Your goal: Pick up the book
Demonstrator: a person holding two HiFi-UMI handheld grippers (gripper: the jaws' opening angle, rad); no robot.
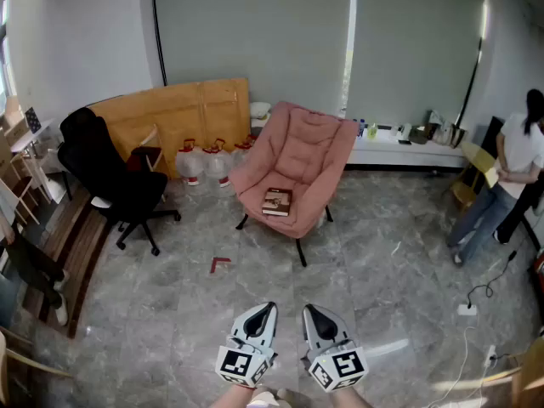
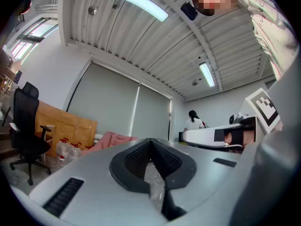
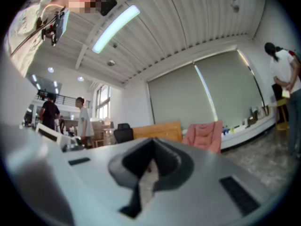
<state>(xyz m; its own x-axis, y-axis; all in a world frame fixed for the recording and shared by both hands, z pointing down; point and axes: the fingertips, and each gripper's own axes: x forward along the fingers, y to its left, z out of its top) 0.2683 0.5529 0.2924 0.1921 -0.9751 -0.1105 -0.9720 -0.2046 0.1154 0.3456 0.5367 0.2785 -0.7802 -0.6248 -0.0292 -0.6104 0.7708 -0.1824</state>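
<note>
Head view: we hold left gripper (image 1: 264,311) and right gripper (image 1: 314,313) side by side, both closed and empty. Book (image 1: 277,202) lies flat on the chair (image 1: 302,143) seat, straight ahead, well apart, slightly nearer our left gripper.

One pink armchair (image 1: 297,155) is counted, with one book (image 1: 277,201) on its seat. Left of it, one black office chair (image 1: 115,177) and three red-capped water jugs (image 1: 189,165) are seen; right of it, one person (image 1: 512,172).
</note>
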